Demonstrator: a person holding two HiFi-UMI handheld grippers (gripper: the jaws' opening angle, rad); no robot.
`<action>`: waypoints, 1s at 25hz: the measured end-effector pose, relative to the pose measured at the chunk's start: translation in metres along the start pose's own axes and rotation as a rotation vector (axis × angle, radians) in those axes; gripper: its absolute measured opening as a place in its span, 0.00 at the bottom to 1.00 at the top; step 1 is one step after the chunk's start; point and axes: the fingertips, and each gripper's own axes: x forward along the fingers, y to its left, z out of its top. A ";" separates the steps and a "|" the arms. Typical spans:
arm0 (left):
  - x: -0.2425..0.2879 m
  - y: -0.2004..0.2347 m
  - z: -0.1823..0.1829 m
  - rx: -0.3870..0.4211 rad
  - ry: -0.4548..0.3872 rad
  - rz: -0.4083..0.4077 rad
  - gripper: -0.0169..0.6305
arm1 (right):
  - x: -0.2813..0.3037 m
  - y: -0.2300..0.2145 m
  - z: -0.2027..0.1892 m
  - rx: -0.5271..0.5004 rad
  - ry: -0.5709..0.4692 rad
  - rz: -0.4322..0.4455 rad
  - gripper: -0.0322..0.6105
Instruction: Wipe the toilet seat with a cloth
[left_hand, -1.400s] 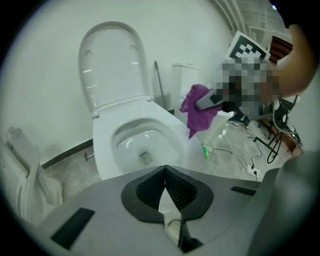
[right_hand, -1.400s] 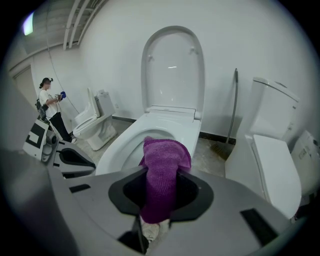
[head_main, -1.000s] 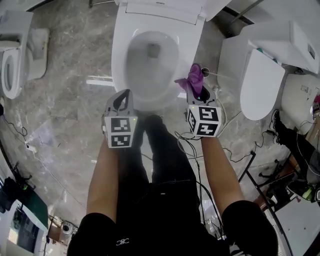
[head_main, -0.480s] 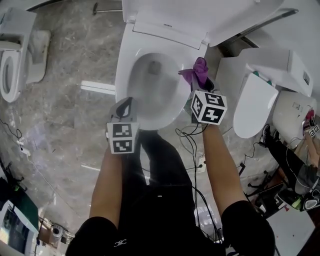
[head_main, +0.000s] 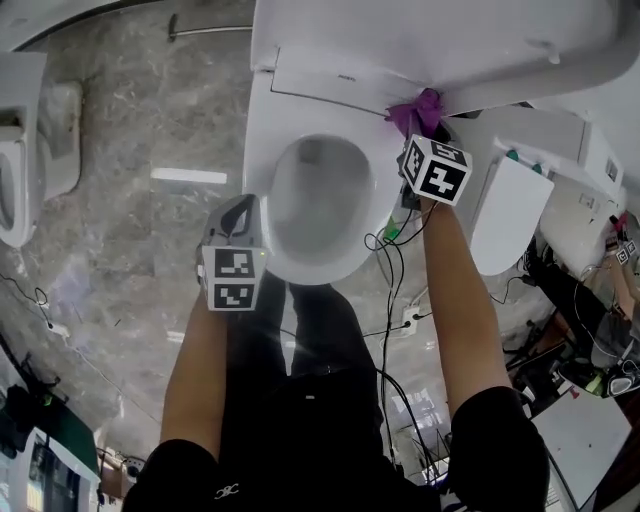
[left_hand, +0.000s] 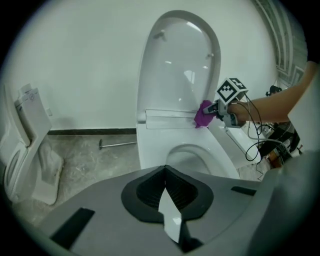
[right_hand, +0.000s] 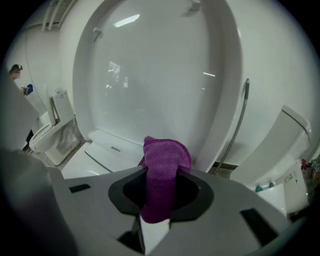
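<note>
Currently one cloth (right_hand: 161, 170) gripped by right tongs (right_hand: 157, 220); left tongs (left_hand: 169, 210) clenched, empty; one toilet seat (head_main: 262, 190).

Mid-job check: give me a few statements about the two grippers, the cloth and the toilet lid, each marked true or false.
1. The right gripper is shut on the purple cloth. True.
2. The left gripper holds a second cloth. False: its jaws are together with nothing between them.
3. The toilet lid is closed over the bowl. False: it stands raised, and the seat is down and exposed.
4. The cloth is at the back of the seat, near the base of the lid, on the right in the head view. True.
</note>
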 end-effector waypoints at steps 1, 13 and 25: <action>0.002 0.007 0.004 0.016 0.002 -0.009 0.04 | 0.009 -0.001 0.005 0.001 0.005 -0.012 0.20; 0.024 0.070 0.033 -0.007 0.045 -0.025 0.04 | 0.063 -0.018 0.005 0.290 0.117 -0.084 0.19; 0.028 0.059 0.018 -0.102 0.081 -0.030 0.04 | 0.079 0.123 0.045 0.040 0.074 0.164 0.19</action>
